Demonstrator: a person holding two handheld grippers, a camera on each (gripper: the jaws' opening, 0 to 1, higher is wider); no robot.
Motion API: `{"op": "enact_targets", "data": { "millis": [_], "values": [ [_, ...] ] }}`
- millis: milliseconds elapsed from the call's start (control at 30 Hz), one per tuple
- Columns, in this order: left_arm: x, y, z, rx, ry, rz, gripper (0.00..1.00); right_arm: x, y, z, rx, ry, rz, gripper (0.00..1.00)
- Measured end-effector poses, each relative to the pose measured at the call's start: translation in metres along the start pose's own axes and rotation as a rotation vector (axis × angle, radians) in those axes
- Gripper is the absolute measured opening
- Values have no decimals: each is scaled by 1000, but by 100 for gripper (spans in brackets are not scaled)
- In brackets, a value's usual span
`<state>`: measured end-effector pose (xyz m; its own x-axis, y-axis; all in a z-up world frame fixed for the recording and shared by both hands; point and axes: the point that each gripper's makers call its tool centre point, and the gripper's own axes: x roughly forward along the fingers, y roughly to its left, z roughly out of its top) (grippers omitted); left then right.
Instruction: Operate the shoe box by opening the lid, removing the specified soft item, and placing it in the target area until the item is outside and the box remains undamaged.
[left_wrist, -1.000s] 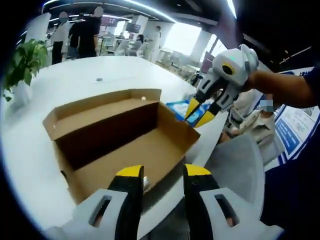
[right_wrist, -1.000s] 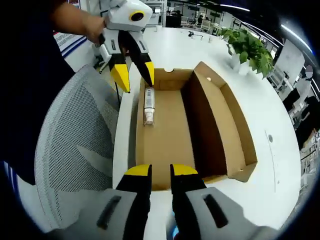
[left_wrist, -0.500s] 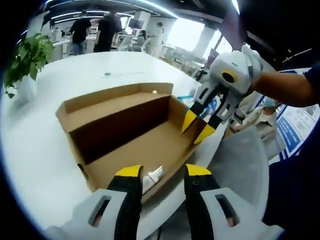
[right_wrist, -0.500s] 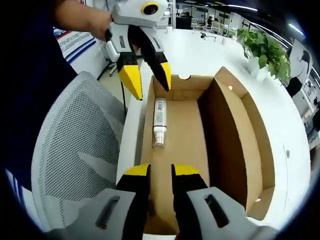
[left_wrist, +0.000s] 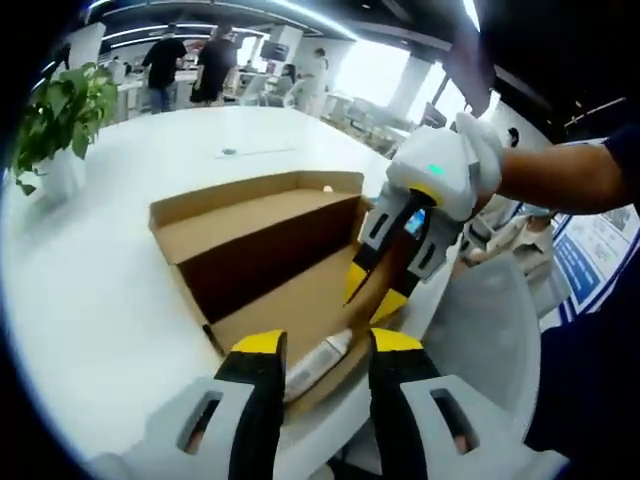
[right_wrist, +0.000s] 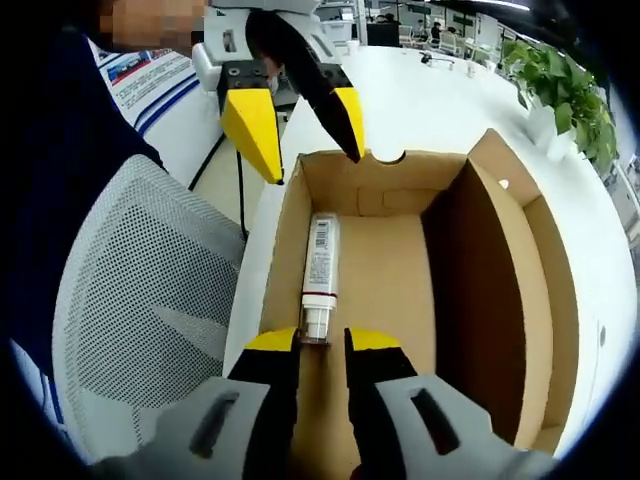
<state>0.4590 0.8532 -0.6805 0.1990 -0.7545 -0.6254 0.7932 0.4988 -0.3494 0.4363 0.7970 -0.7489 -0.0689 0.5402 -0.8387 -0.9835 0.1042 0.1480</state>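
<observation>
We have the shoe box (right_wrist: 400, 260) lying open on the white desk (left_wrist: 90, 290), its lid (left_wrist: 250, 205) folded back on the far side so the inside is free to reach. The item to take out, a white tube (right_wrist: 320, 275) with a printed label, lies flat on the box floor along the wall nearest the mesh chair (right_wrist: 140, 330); in the left gripper view the tube (left_wrist: 318, 358) shows just past our left tool's tips.

Our right tool (right_wrist: 323, 340) is down inside the box, jaws parted with a narrow gap, and the tube's capped end sits right at that gap; nothing is gripped yet. We judge this line-up is meant to let the jaws slide along the tube's length rather than scrape the cardboard.

Our left tool (left_wrist: 320, 345) hangs spread and empty over the near end of the box, seen from the other side as yellow tips (right_wrist: 300, 115) above the rim, probably ready to steady the box.

The tube looks soft, so a gentle squeeze should do.
</observation>
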Motion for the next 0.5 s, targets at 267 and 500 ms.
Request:
{"op": "enact_targets", "data": {
  "millis": [267,500],
  "values": [
    [1,-1,-10,57,38,-30,31,21,-3,3,18,39,54,16],
    [1,-2,-15,71,51,-52,31,36,3,2,18,93,106,15]
  ]
}}
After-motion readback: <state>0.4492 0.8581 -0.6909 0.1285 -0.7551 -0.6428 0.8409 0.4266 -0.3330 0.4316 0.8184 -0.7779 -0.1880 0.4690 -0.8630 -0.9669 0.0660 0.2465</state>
